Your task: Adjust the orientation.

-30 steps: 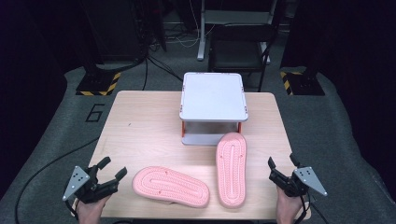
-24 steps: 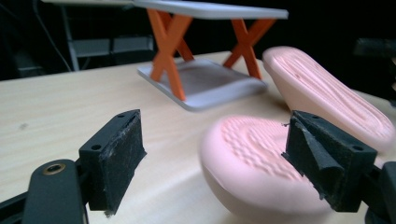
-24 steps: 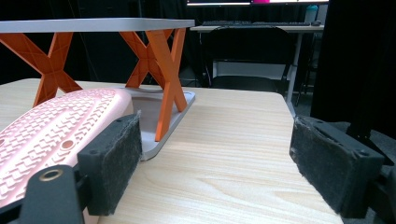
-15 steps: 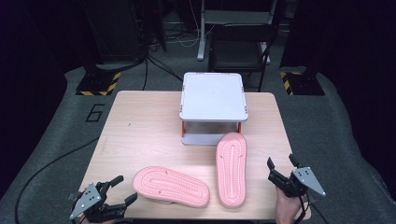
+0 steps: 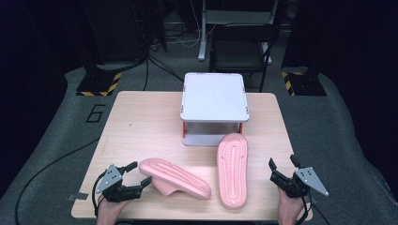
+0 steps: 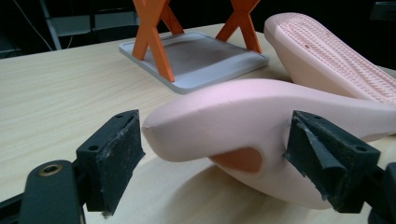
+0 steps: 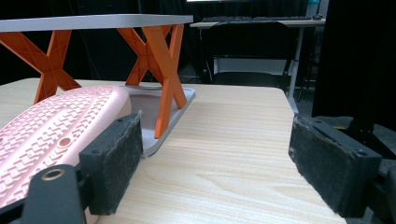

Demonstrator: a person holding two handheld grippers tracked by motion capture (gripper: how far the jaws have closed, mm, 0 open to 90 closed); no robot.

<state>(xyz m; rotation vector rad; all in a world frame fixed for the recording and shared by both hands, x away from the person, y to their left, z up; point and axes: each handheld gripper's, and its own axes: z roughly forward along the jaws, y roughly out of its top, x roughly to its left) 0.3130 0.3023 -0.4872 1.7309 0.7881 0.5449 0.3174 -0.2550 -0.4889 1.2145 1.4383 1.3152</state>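
Note:
Two pink slippers lie sole-up on the wooden table (image 5: pixel 141 122). My left gripper (image 5: pixel 140 176) is open, and its jaws straddle the near end of the left slipper (image 5: pixel 180 176). In the left gripper view that slipper (image 6: pixel 243 112) sits between the pads of my left gripper (image 6: pixel 219 156), with a small gap at the left pad (image 6: pixel 116 154). The right slipper (image 5: pixel 233 166) points toward the rack, its far end at the base. My right gripper (image 5: pixel 281 165) is open and holds nothing, just right of that slipper (image 7: pixel 56 130).
A small white two-tier rack (image 5: pixel 214 96) on orange X-shaped legs (image 7: pixel 161 65) stands at the table's far middle. Bare wood lies to its left and right. Beyond the table are a dark chair (image 5: pixel 241 44) and cables on the grey floor.
My left gripper moved from the table's left edge in toward the left slipper, and its jaws now sit on either side of the slipper's end. That end has shifted slightly. The right gripper barely moved.

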